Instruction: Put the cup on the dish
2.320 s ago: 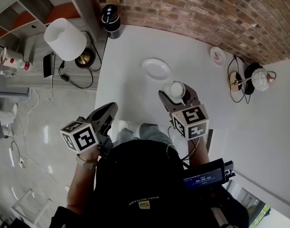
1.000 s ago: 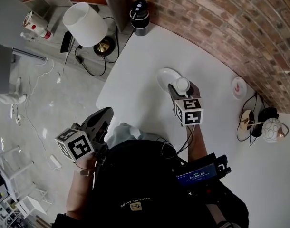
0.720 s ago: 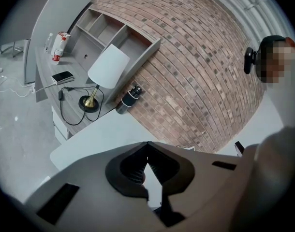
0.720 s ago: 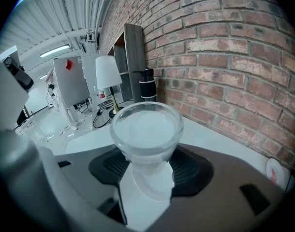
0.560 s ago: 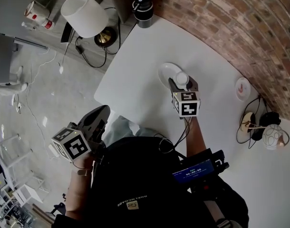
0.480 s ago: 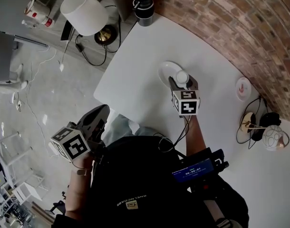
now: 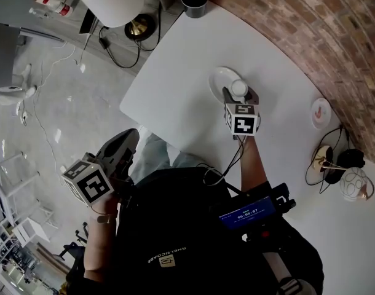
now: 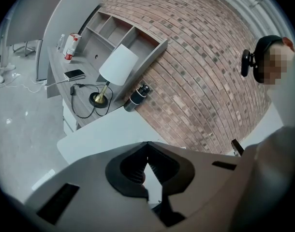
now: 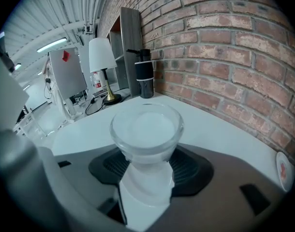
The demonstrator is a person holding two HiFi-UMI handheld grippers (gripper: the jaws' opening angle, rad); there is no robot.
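Right tool (image 7: 240, 96): clenched on the cup (image 7: 238, 88), pads on its lower body, rim up, approx. level.
Left tool (image 7: 123, 141): jaws together, nothing in them, held off the desk (image 7: 175, 66), by the person's lap.
Cup position: in head view it sits over the near-right part of the dish (image 7: 219, 78); doesn't look set down yet.
How to do it: nudge cup toward dish centre, keep it upright, lower slowly till base sits flat, then let go & back out w/o dragging it.
Risk: base landing on the dish's sloped edge, so cup tips on release.
Hidden: right gripper view shows no dish, since it's under cup & tool. Cup base and any gap to the dish can't be made out.
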